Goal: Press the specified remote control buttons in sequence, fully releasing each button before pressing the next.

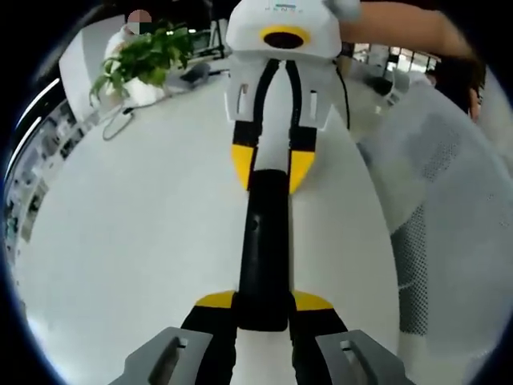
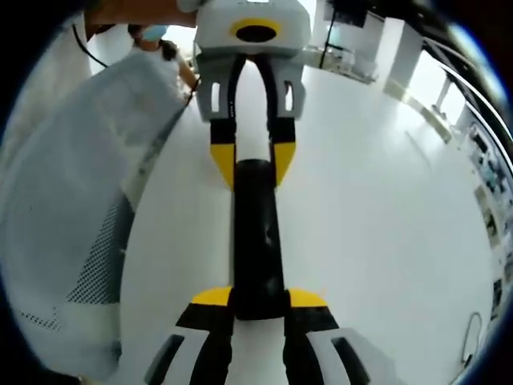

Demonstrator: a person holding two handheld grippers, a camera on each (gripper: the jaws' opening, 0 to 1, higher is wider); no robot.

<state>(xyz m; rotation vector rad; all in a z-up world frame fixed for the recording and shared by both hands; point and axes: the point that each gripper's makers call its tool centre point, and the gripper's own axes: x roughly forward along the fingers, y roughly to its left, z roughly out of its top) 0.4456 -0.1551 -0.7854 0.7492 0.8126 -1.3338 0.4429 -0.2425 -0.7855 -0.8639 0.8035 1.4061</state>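
Note:
A long black remote control (image 1: 264, 241) hangs above the white table (image 1: 128, 241), held at both ends. In the left gripper view my left gripper (image 1: 263, 303) rises from the bottom, its yellow-tipped jaws shut on the remote's near end. My right gripper (image 1: 271, 167) comes in from the top, shut on the far end. The right gripper view mirrors this: the right gripper (image 2: 259, 298) clamps the remote (image 2: 256, 233) at the bottom and the left gripper (image 2: 251, 160) clamps the far end. The buttons are too dark to make out.
A potted green plant (image 1: 144, 56) and a loose cable (image 1: 120, 120) sit at the table's far edge. A white mesh chair (image 1: 433, 200) stands beside the table, also seen as the chair (image 2: 72, 224). A person's arm (image 1: 401, 28) reaches to the right gripper.

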